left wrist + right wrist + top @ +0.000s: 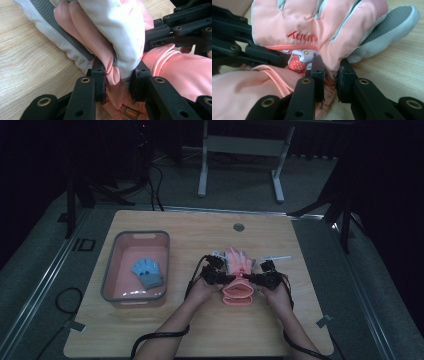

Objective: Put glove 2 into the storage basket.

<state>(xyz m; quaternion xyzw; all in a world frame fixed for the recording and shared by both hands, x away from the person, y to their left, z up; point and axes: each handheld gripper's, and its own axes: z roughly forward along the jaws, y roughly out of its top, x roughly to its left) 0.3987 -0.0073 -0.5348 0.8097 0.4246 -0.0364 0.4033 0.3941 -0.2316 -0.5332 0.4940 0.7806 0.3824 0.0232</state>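
Both grippers clamped on pink ski glove (pixel 238 272) at its wrist, mid-table (pixel 280 330): left gripper (pixel 223 278) pinches left side, right gripper (pixel 252 279) right side. Blue glove (pixel 148 272) in pink bin (pixel 109 270).

Left gripper (pixel 220 277) and right gripper (pixel 257 279) side by side, jaws clamped, forearms converging

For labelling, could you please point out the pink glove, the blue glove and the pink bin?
pink glove (pixel 238 262), high view, on its palm.
blue glove (pixel 148 272), high view, on its middle.
pink bin (pixel 109 266), high view, on its left rim.
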